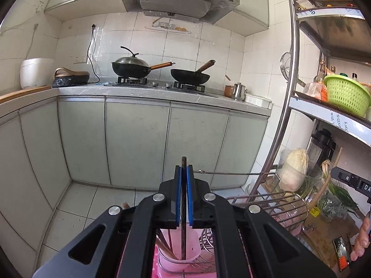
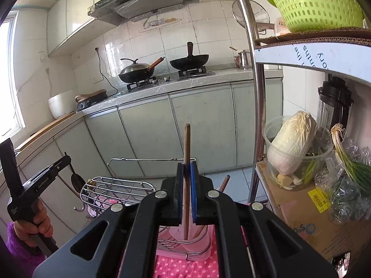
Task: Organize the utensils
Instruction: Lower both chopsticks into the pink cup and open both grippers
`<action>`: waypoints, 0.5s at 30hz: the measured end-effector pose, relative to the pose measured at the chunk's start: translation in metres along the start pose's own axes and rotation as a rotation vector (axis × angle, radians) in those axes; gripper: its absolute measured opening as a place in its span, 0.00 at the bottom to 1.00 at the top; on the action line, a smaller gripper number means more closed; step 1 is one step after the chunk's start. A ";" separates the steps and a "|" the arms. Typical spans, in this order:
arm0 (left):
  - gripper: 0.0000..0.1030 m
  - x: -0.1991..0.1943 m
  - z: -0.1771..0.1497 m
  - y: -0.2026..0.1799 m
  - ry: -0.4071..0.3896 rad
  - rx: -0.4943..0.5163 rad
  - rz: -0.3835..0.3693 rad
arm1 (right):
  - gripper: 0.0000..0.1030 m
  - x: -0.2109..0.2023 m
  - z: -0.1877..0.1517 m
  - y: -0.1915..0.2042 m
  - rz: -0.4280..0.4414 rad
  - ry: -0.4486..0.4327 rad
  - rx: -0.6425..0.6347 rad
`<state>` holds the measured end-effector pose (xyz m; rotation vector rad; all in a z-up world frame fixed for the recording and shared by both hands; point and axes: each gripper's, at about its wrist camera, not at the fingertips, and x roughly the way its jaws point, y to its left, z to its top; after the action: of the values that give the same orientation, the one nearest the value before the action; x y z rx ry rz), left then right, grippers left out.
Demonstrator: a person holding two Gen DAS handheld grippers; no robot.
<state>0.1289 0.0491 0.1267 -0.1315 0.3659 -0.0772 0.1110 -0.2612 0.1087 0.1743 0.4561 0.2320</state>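
Note:
My left gripper (image 1: 183, 169) is shut on a dark wooden chopstick (image 1: 183, 236), held upright with its lower end inside a pink plastic utensil cup (image 1: 178, 258). Other chopsticks (image 1: 165, 243) lean in that cup. My right gripper (image 2: 186, 165) is shut on a light brown wooden chopstick (image 2: 186, 143), upright, its lower end in a pink cup (image 2: 199, 237) held by a wire rack (image 2: 116, 190). Another brown chopstick (image 2: 224, 183) leans in the cup. The left gripper's body (image 2: 30, 190) shows at the left of the right wrist view.
The rack stands on a pink dotted cloth (image 2: 185, 267). A steel shelf pole (image 2: 257, 92) rises right beside it, with a cabbage bowl (image 2: 292, 153), scallions (image 2: 347, 162), a cardboard box (image 2: 301, 208) and a green colander (image 2: 315, 2). Across the floor are cabinets (image 1: 139, 139) and woks (image 1: 132, 67).

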 end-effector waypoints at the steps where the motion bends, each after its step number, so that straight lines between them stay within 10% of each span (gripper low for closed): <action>1: 0.04 0.001 -0.004 0.000 0.009 -0.001 -0.003 | 0.05 0.001 -0.003 -0.001 0.002 0.006 0.003; 15: 0.04 0.010 -0.058 0.011 0.109 -0.021 -0.019 | 0.06 0.015 -0.037 -0.008 -0.001 0.092 0.043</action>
<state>0.1182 0.0528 0.0682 -0.1515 0.4747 -0.0996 0.1087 -0.2607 0.0681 0.2059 0.5532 0.2298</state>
